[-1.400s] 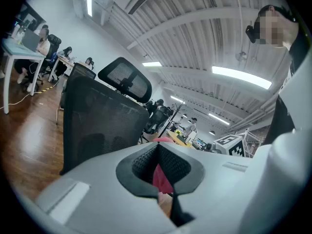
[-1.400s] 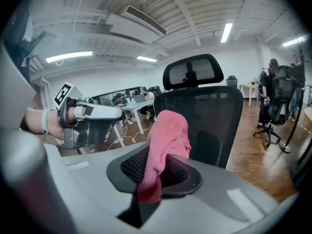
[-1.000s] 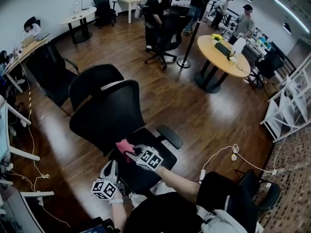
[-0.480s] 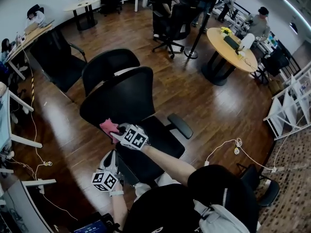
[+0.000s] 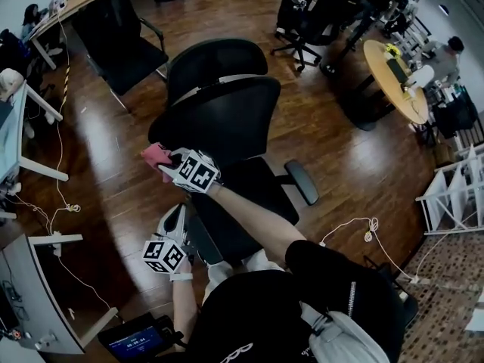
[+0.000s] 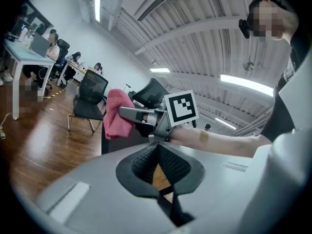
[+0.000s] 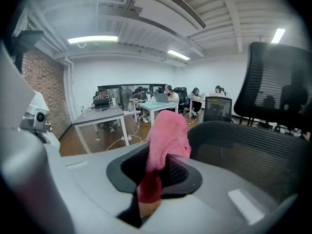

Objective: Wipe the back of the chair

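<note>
Chair back [image 5: 219, 123], black mesh, sits upper centre of the head view with the headrest [image 5: 214, 57] above it and the seat [image 5: 242, 203] below, facing me.

My right tongs [image 5: 171, 159] are clamped on a pink cloth [image 5: 156, 155], bunched and sticking out past the tips. A fold also runs down between the pads, so I judge the grip deep enough not to slip under rubbing. The cloth is at the left edge of the chair back, about mid-height. In the right gripper view the mesh fills the right side just beside the cloth, but I can't tell whether it is touching or only very near. I read this as the start point for a stroke: at one edge, so the wipe can run across the back towards the right of the frame.

My left tongs [image 6: 157, 152] are pressed together with nothing between them. They are held low at lower left of the head view, near the front of the seat and well apart from the mesh, tilted up towards the cloth. I judge they are parked there to stay out of the wiping path, since this job needs one arm.

The chair is on castors on a wood floor [image 5: 113, 180], so a hard push could roll or swivel it, and nothing is bracing it.
</note>
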Demonstrator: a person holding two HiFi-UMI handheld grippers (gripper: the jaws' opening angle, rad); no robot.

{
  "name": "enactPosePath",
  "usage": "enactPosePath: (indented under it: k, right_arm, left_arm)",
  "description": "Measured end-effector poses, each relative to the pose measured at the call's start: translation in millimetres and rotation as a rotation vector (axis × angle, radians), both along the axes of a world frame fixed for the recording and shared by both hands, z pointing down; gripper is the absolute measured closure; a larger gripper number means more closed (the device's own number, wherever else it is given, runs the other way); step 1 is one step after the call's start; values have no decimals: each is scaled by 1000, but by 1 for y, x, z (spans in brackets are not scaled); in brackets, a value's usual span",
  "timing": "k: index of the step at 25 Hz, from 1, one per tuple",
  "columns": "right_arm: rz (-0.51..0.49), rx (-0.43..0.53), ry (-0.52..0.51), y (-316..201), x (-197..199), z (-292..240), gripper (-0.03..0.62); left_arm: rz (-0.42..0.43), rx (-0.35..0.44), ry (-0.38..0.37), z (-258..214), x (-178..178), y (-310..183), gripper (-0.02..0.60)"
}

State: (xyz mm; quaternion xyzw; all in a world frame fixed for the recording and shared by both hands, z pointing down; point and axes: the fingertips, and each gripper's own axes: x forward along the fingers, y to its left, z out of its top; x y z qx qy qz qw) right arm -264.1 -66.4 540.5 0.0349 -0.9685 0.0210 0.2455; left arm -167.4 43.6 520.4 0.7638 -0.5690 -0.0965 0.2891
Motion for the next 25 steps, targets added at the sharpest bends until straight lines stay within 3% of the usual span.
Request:
enactPosePath:
  k: [5,10,14,25]
  right_arm:
    - [-42,-26,6,-21,-35,2,546]
    - [31,-32,15,-65,-44,10,546]
    - [102,-54,12,-98,-29,9,546]
    - [186,-47,19,-153,30,13,546]
  left_arm:
    - [-12,-51,-3,11,-16,-4,589]
    - [-30,-62,-4,19,-36,-7,589]
    - [-19,-69,-5,18,-28,-18,589]
    - [48,-67,-16,14,12,-47,589]
